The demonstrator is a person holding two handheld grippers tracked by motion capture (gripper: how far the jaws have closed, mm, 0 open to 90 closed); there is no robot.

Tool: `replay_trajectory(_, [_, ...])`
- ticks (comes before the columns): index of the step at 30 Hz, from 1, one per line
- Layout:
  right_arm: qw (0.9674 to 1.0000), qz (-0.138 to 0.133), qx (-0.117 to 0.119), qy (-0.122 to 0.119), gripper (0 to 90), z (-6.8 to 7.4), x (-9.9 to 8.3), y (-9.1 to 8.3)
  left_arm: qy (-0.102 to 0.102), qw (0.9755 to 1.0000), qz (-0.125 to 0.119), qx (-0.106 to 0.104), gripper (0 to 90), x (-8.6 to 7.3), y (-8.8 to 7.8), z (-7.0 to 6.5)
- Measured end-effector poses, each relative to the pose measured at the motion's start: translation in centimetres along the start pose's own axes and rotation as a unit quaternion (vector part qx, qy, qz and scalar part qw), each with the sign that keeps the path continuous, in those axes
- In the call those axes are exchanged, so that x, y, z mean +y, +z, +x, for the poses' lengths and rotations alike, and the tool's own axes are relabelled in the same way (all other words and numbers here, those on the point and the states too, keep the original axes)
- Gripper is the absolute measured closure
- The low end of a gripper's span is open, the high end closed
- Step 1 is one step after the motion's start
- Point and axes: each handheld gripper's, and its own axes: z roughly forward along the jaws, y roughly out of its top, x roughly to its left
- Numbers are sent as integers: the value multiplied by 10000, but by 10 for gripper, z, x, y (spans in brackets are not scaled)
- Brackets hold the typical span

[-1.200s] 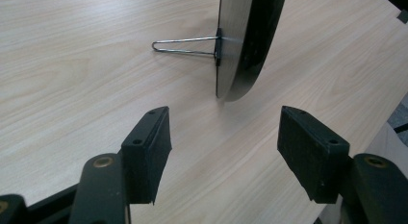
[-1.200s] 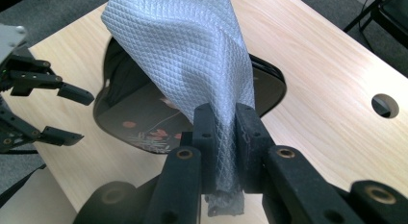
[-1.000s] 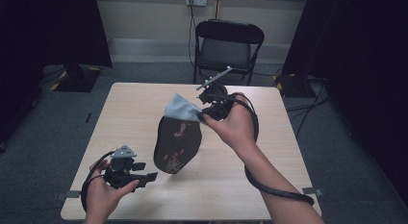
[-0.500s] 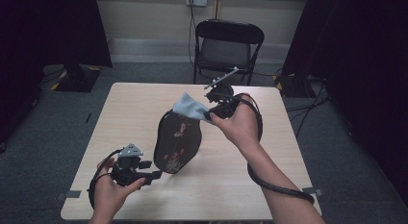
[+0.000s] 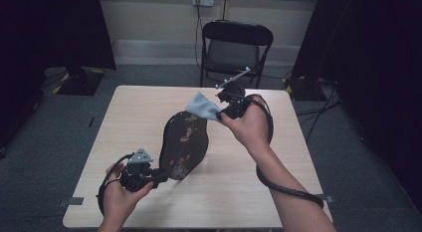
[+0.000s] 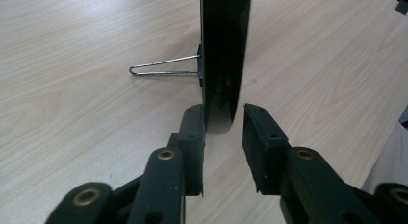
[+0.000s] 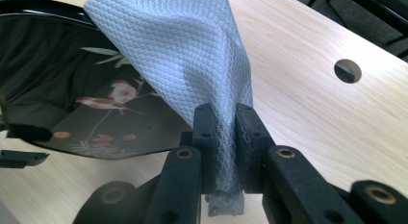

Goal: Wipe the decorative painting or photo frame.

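Observation:
A black oval lacquer plate [image 5: 183,142] painted with birds and flowers [image 7: 57,75] stands upright on a wire stand [image 6: 163,68] in the middle of the table. My left gripper [image 5: 161,177] is at its near bottom edge. In the left gripper view that edge [image 6: 225,51] sits between the jaws [image 6: 223,118], which have just been closing; one pad touches it and the other is a hair off. My right gripper [image 5: 220,111] is shut on a pale blue woven cloth [image 7: 183,51], held at the plate's top edge [image 5: 203,106].
The light wooden table [image 5: 129,112] has bare room on both sides of the plate and a round cable hole [image 7: 347,70]. A black folding chair [image 5: 236,48] stands behind the far edge. Cables trail from both grippers.
The left gripper has edged right onto the plate's lower rim and its jaws have narrowed around it. The right hand has carried the cloth slightly right and down along the plate's top.

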Motion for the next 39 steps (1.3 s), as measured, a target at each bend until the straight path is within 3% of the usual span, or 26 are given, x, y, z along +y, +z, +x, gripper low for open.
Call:
replay_trajectory(4, [10000,16,-65,33,811,-4,0,4,40,10000,40,-48,777,1,-1,1])
replay_trajectory(9, [9999,31,-110,113,811,-9,-1,8,172,9998,109,-13,786,2,-1,1])
replay_trajectory(20, [9992,123,-185,325,812,-21,-8,23,216,9996,180,-78,788,1,-4,3])
replay_trajectory(39, [9976,550,-170,386,813,-19,-37,72,257,9995,188,-86,787,1,-4,3])
